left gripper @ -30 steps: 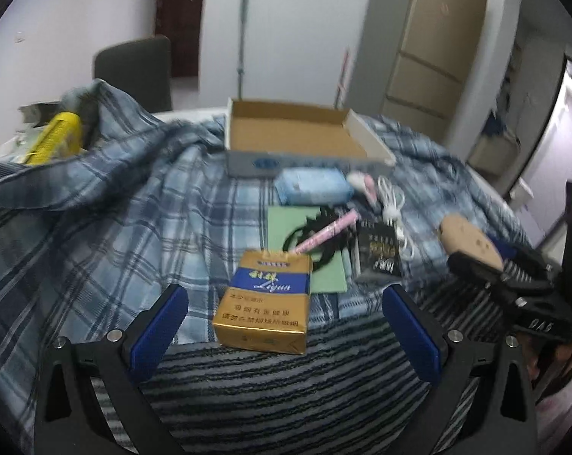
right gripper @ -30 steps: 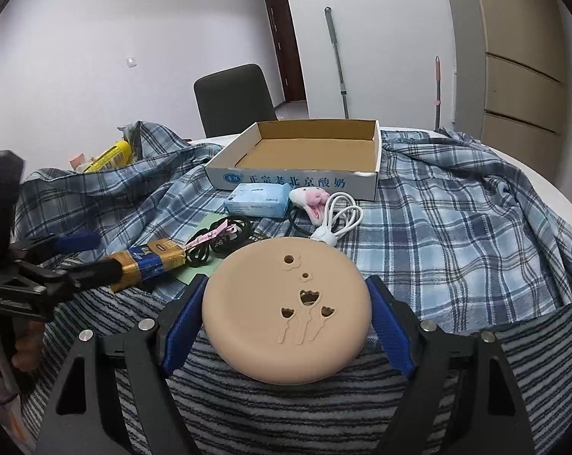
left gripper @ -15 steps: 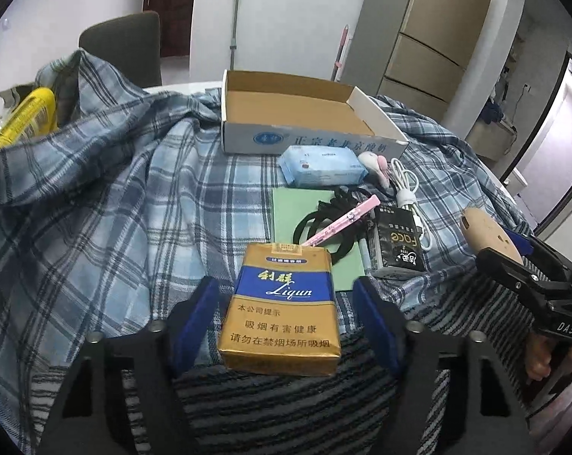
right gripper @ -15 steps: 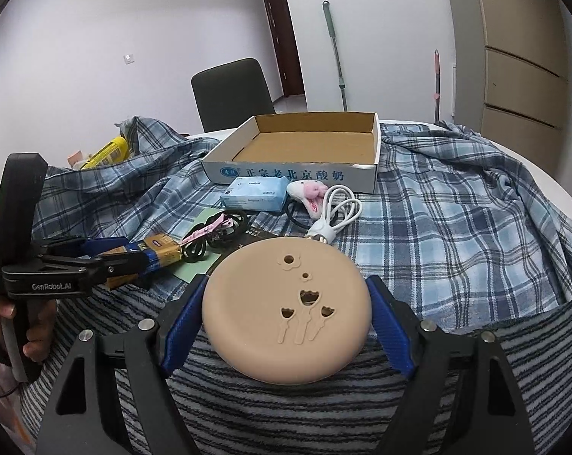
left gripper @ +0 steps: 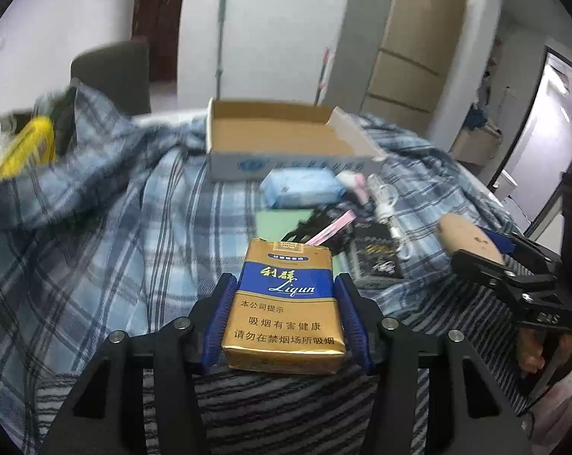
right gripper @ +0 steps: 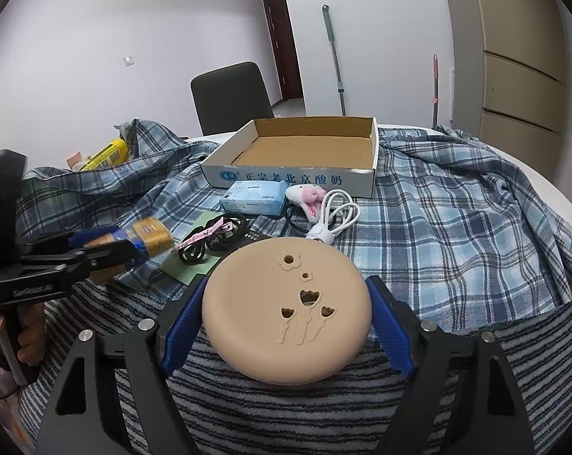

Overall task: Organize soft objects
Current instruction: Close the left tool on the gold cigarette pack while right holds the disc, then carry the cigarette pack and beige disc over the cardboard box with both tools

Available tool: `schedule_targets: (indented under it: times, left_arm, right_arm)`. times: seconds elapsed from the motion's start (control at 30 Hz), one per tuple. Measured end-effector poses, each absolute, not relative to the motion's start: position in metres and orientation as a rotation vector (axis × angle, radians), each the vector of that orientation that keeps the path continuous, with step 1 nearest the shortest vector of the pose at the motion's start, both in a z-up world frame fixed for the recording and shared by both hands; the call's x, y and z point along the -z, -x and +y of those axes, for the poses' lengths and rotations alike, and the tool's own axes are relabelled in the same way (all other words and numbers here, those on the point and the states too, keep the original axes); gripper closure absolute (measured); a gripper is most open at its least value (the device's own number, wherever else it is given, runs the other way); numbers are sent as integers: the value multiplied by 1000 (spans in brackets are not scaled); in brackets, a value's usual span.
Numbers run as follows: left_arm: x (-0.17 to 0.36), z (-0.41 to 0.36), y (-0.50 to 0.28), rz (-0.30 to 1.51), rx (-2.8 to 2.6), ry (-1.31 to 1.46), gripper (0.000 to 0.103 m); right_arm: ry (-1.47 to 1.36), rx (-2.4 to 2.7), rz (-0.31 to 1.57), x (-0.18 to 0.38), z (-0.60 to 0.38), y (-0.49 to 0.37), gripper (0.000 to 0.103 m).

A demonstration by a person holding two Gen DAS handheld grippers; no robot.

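1. Gold-and-blue foil identifies the cigarette pack [left gripper: 286, 303] clamped between the blue pads of your left gripper [left gripper: 286, 314]. Both pads press its long sides. It sits directly ahead of the tool, above the striped cloth [left gripper: 304, 409].
2. Your right gripper [right gripper: 286, 314] grasps the tan round pad [right gripper: 286, 311], one blue finger against each edge. The pad lies flat, close in front of the tool, and hides most of the gap between the fingers.
3. Judge the step in hand as transport: both items appear gripped and neither has been placed yet.
4. Locate the open cardboard box [right gripper: 304, 178] straight ahead of both tools, beyond the clutter. It is the likely destination, though the task sentence does not name one.
5. Note the items between your tools and the box, all resting on the plaid cloth [right gripper: 456, 220]:
   - the tissue packet [right gripper: 253, 199], just in front of the box wall;
   - the white cable [right gripper: 335, 220] and the small pink plush [right gripper: 308, 199] beside it;
   - the black hair clips [right gripper: 213, 239] with a pink clip, on a green sheet [left gripper: 276, 223].
6. For the next move, carry each item forward high enough to clear this clutter and the near box wall.
7. Keep the tools apart on approach; your left gripper [right gripper: 96, 254] sits near, to the left of the right tool.
8. Hold the pack lightly; soft foil probably dents.
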State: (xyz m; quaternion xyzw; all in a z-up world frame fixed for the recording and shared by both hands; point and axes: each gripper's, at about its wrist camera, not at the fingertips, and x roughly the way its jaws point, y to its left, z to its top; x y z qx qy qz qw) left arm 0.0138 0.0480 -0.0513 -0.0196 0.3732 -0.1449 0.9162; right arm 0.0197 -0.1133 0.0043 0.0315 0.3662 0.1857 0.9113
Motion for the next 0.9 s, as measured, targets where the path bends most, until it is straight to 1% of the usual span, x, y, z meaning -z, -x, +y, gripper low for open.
schedule_targets:
  times: [0.27,0.37,0.53,0.7,0.83,0.9]
  left_arm:
    - [14,45,32,451,217,-28,47]
    - [5,48,42,363,157,-26,47]
    - [-8,52,48,311,126,-22,47]
    - [-24,48,40,310,158,-3,47]
    - [-40,43,30,246,158,1,47]
    - [-48,41,25,179,189,5,47]
  right_arm:
    - [-31,-357,717,-10,-110,-12,22]
    - [-9,-346,684,-15,-109,-7,22]
    - [-1,-334,616,-30,-109,1,22]
    - [-7,-311,520,-65,-114,7,22]
    - [8,-284,406,-98,-118,-1,22]
    - [36,-285,356,-111,-116,-11,22]
